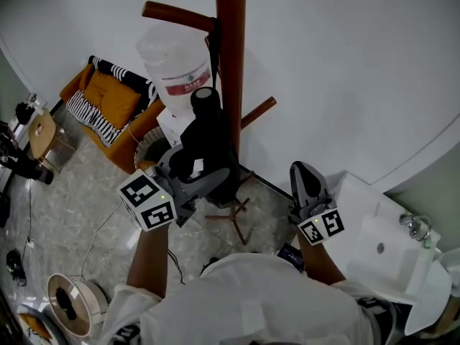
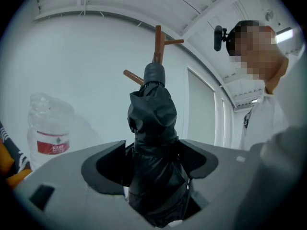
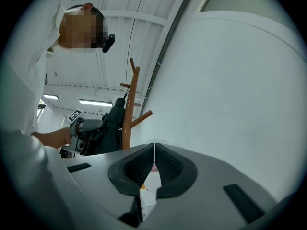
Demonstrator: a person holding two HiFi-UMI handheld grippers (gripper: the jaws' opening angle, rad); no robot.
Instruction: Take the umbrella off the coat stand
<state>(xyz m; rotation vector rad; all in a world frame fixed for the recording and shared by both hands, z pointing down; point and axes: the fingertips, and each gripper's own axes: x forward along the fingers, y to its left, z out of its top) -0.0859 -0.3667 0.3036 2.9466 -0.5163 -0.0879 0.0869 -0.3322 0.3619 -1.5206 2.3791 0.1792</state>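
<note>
A folded black umbrella (image 1: 208, 139) hangs upright against the brown wooden coat stand (image 1: 230, 56). My left gripper (image 1: 206, 180) reaches level around its lower part. In the left gripper view the umbrella (image 2: 153, 128) fills the gap between the wide-set jaws of the left gripper (image 2: 152, 159), its loose fabric brushing both pads without being squeezed; the stand's top (image 2: 158, 40) shows behind. My right gripper (image 1: 302, 171) hovers right of the stand, pointing slightly up. Its jaws (image 3: 154, 150) are shut and empty. From there the umbrella (image 3: 111, 126) and stand (image 3: 130, 104) lie off to the left.
A large clear water bottle (image 1: 176, 67) stands just left of the coat stand. An orange sofa (image 1: 108, 106) with a striped throw sits further left by a small round table (image 1: 42, 131). A white sink unit (image 1: 381, 250) is at the right, a curved white wall behind.
</note>
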